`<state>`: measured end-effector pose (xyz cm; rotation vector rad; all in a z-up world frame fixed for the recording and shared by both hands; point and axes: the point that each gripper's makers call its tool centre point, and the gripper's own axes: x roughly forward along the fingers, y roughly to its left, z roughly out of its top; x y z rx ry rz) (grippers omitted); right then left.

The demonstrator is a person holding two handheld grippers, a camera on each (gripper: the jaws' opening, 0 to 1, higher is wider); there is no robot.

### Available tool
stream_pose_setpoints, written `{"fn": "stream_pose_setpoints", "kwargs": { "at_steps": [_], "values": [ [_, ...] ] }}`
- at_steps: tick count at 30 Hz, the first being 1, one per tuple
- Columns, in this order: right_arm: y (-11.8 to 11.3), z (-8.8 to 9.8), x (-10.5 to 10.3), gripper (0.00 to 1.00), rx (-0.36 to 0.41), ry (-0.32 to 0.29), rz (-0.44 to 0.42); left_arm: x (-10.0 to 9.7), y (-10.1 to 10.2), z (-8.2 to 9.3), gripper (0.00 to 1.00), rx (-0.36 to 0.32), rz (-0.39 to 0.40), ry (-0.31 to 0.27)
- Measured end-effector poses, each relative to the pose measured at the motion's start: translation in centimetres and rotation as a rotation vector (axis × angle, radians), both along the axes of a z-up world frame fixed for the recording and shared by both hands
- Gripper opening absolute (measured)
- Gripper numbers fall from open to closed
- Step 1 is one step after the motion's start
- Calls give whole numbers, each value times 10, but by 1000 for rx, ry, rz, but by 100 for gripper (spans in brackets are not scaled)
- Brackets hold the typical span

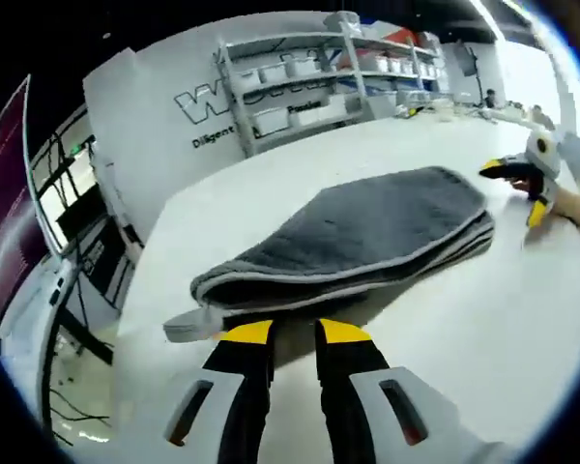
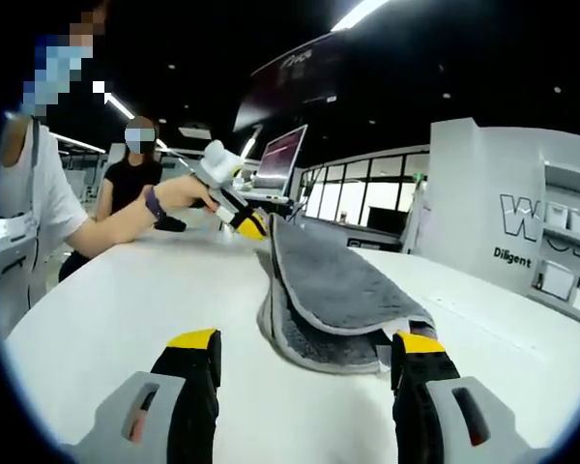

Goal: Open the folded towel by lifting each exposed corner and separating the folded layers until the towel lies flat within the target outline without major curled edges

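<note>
Grey towel [image 1: 367, 227] is sitting folded on the white table [image 1: 464, 329], barely started. Left gripper [image 1: 295, 333] is pinching its 6 o'clock edge; right gripper [image 2: 304, 340] is spreading wide, empty.

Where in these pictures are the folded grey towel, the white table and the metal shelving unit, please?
folded grey towel [image 1: 367, 227], left gripper view, top layer's middle.
white table [image 1: 483, 329], left gripper view, bare surface right of towel.
metal shelving unit [image 1: 319, 82], left gripper view, middle shelves.
</note>
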<state>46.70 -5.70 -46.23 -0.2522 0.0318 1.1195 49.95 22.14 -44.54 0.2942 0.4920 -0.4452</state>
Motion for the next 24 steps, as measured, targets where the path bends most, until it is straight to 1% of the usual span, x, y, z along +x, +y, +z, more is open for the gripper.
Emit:
{"fn": "stream_pose_setpoints", "kwargs": {
  "at_steps": [3, 4, 5, 6, 7, 9, 11, 13, 15, 17, 21, 24],
  "values": [
    [0, 0, 0, 72, 1, 1, -2, -18, -39, 3, 18, -111, -174, 35],
    [0, 0, 0, 72, 1, 2, -3, -26, -55, 3, 20, -147, -246, 48],
    [0, -1, 0, 72, 1, 2, -2, -31, -67, 7, 24, -170, -297, 41],
    [0, -1, 0, 72, 1, 2, -2, -32, -73, 9, 28, -181, -324, 28],
    [0, -1, 0, 72, 0, 2, -2, -35, -83, 15, 31, -220, -349, 14],
    [0, -1, -1, 73, -2, 2, -1, -37, -91, 20, 37, -239, -373, -1],
    [0, -2, -1, 73, -2, 2, -2, -35, -92, 23, 43, -240, -361, -24],
    [0, -2, 0, 74, -3, 0, -5, -29, -87, 26, 50, -223, -330, -45],
    [-1, -1, 2, 75, 1, -3, -14, -23, -79, 27, 62, -213, -273, -60],
    [-2, 0, 4, 76, 5, -2, -23, -18, -72, 29, 73, -206, -233, -71],
    [-6, 3, 12, 77, 15, -20, -59, -13, -65, 30, 87, -194, -194, -70],
    [-7, 5, 17, 77, 29, -25, -78, -12, -65, 29, 94, -175, -183, -80]
  ]
}}
